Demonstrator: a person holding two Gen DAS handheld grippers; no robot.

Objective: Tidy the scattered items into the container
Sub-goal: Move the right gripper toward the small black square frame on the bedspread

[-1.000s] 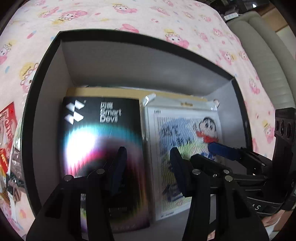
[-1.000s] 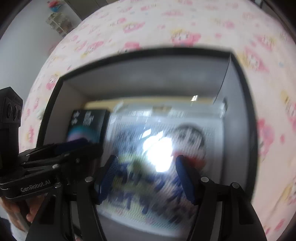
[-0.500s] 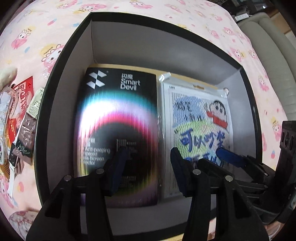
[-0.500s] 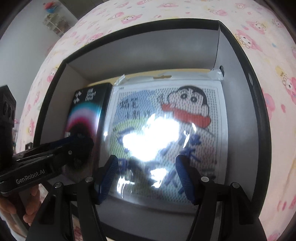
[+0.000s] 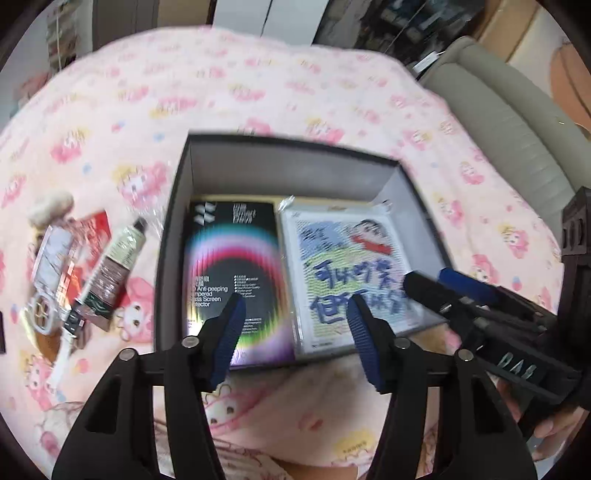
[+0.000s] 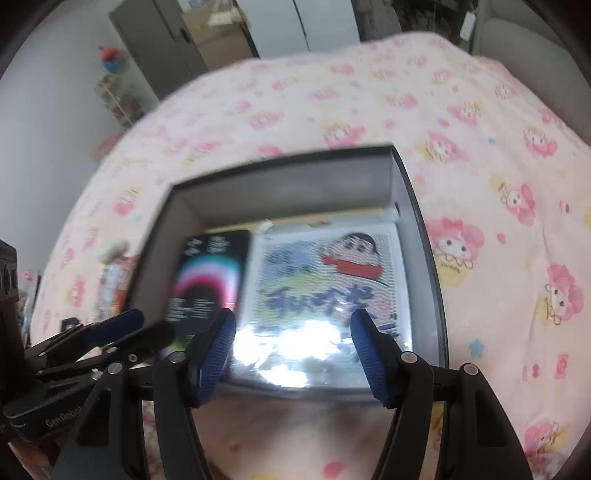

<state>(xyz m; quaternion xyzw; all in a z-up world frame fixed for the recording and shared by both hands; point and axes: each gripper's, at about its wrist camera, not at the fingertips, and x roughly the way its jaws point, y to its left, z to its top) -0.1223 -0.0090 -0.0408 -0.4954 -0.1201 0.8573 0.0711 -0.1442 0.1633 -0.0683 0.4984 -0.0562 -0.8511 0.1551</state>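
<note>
A black open box sits on a pink cartoon blanket. Inside lie a black screen-protector pack on the left and a cartoon-boy packet in clear plastic on the right. My left gripper is open and empty, above the box's near edge. My right gripper is open and empty, beside it on the right; it also shows in the left wrist view. To the left of the box lie a tube, a red packet and a clear-wrapped item.
A small fluffy beige thing lies beyond the loose items. A grey sofa arm stands at the right. Cabinets and a cardboard box are in the background.
Both grippers have pulled back and up from inside the box. The whole box and the loose items to its left have come into view. Both stayed open.
</note>
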